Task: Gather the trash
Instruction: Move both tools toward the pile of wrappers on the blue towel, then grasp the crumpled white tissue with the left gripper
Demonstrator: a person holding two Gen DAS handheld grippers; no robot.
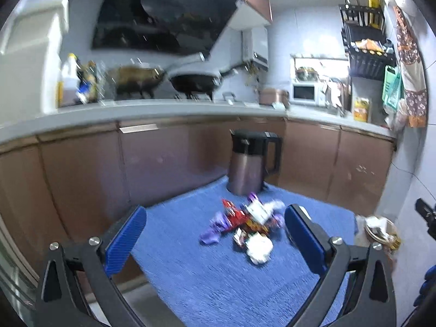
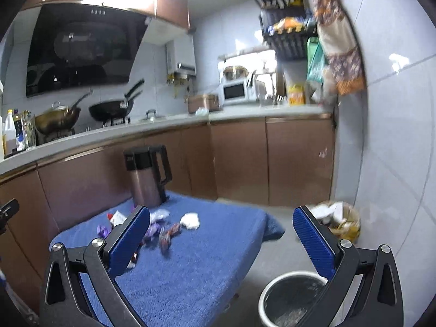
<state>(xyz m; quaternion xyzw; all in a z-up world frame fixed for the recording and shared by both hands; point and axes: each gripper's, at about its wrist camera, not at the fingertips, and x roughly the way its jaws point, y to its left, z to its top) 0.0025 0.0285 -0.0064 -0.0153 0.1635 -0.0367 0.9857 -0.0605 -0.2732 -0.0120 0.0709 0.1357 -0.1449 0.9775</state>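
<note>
We take the blue towel (image 1: 207, 278) as landmark: it covers a small table in front of the brown kitchen cabinets (image 1: 81, 169). At the towel's far edge stands a metal kettle (image 1: 249, 163) with black lid and handle, upright. Just in front of the kettle, on the towel, lies the trash pile (image 1: 245, 223): red, purple and white wrappers bunched together, with a crumpled white tissue (image 1: 260, 249) on its near side. Motion blur is heavy here, so we can't tell the single wrappers apart, probably snack packaging.

Left gripper (image 1: 215, 234) hovers above the towel's near part, blue-padded fingers wide apart, nothing between them; the pile sits just inside the right-hand finger in the left wrist view.

Right gripper (image 2: 220, 234) is also spread wide and empty, held over the towel's right edge. Its left finger (image 2: 128, 241) overlaps the wrappers in view; its right finger (image 2: 313, 242) hangs past the towel over the floor.

On the floor right of the towel, near side: a white-rimmed bin (image 2: 288, 299) with a dark liner. Farther off the towel's right side, against the wall, a second basket (image 2: 340, 220) is already stuffed with paper waste.
</note>
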